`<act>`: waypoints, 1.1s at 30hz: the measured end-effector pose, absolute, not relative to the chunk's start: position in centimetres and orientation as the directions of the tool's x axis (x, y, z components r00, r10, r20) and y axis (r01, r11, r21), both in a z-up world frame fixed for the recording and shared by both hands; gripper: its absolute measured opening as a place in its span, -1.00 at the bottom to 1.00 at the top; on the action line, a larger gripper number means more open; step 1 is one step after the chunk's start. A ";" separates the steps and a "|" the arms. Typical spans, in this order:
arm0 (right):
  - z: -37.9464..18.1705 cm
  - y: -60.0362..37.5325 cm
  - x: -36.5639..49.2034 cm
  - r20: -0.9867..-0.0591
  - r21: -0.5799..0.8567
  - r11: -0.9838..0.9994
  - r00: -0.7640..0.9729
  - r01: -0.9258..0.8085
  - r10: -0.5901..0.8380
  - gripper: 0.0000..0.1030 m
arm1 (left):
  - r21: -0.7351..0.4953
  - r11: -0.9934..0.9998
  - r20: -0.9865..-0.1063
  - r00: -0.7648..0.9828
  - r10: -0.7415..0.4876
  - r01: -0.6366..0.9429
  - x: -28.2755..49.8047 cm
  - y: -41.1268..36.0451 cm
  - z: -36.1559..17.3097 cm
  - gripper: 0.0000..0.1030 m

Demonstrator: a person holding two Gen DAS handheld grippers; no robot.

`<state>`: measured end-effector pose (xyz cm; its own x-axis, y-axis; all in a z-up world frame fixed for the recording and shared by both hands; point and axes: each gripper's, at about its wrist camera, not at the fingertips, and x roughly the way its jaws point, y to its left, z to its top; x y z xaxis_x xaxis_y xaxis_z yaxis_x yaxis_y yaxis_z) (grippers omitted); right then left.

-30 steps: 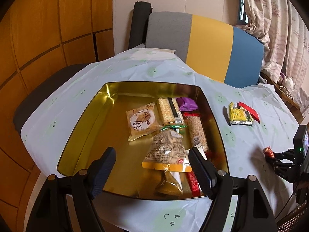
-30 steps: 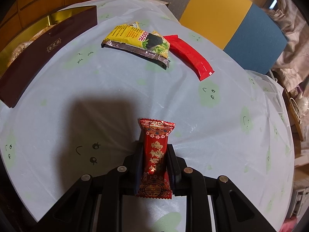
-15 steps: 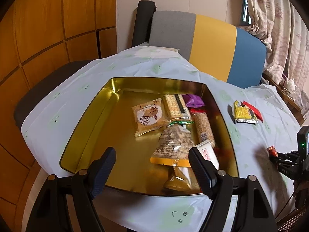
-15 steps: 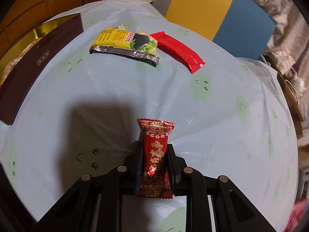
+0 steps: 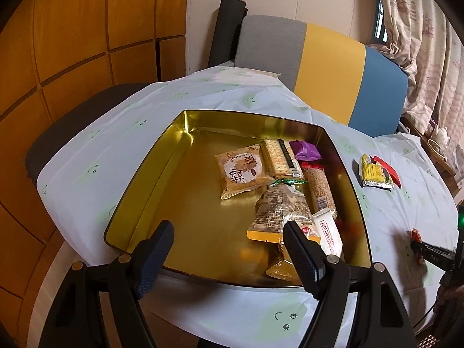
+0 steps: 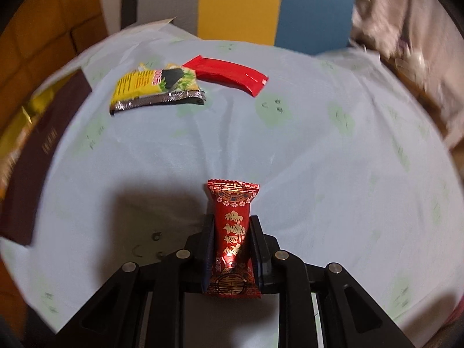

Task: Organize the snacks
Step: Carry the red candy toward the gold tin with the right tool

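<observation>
Right gripper [image 6: 232, 249], low centre of the right wrist view: jaws clamped on a red candy packet [image 6: 232, 232] with gold characters, held upright between the pads, its crimped top edge poking out past the fingertips above the pale blue tablecloth [image 6: 319, 159]. Farther up, left of centre: a yellow snack packet [image 6: 153, 87] lying flat on the cloth, touching a plain red packet [image 6: 229, 72] to its right. Along the left edge: the dark brown outer wall of the gold tin [image 6: 37, 156].

Left gripper [image 5: 229, 249], bottom of the left wrist view: jaws wide apart, empty, hanging over the near rim of the gold tin [image 5: 174, 150]. Inside the tin, clustered toward its right side: a biscuit pack [image 5: 242, 171], a cracker sleeve [image 5: 277, 158], a purple wrapper [image 5: 306, 149], a grain bar [image 5: 320, 192], a bag of seeds [image 5: 279, 211], a white sachet [image 5: 327, 235].
</observation>
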<state>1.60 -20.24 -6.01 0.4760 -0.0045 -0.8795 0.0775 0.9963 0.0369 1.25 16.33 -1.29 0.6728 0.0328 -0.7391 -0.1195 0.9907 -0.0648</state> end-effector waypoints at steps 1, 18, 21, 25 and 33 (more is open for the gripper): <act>-6.0 -20.5 1.5 -0.878 0.072 0.993 0.478 0.091 0.020 -0.56 | -0.068 0.991 -0.740 0.672 0.030 -0.119 1.3 16.3 -1.3 0.53; -6.1 -19.2 -0.4 -0.824 0.422 0.894 0.475 0.151 0.309 -0.57 | -0.069 0.994 -0.713 0.701 0.009 -0.083 0.7 15.8 0.0 0.53; -5.8 -17.6 -0.1 -0.800 0.470 0.876 0.473 0.110 0.370 -0.57 | -0.067 0.994 -0.711 0.703 0.015 -0.090 0.6 16.1 0.0 0.53; -5.1 -15.7 0.5 -0.782 0.498 0.865 0.464 0.062 0.417 -0.57 | -0.053 0.994 -0.714 0.700 0.028 -0.093 0.6 16.2 -0.1 0.53; -1.1 -9.4 0.9 -0.750 0.472 0.870 0.453 -0.143 0.482 -0.57 | -0.033 0.995 -0.713 0.700 0.042 -0.093 0.4 16.1 -0.1 0.53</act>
<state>0.90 -9.38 -1.13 0.4533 0.4816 -0.7500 -0.1427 0.8698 0.4723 0.37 16.14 -0.10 0.7001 0.0415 -0.7129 -0.0928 0.9951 -0.0332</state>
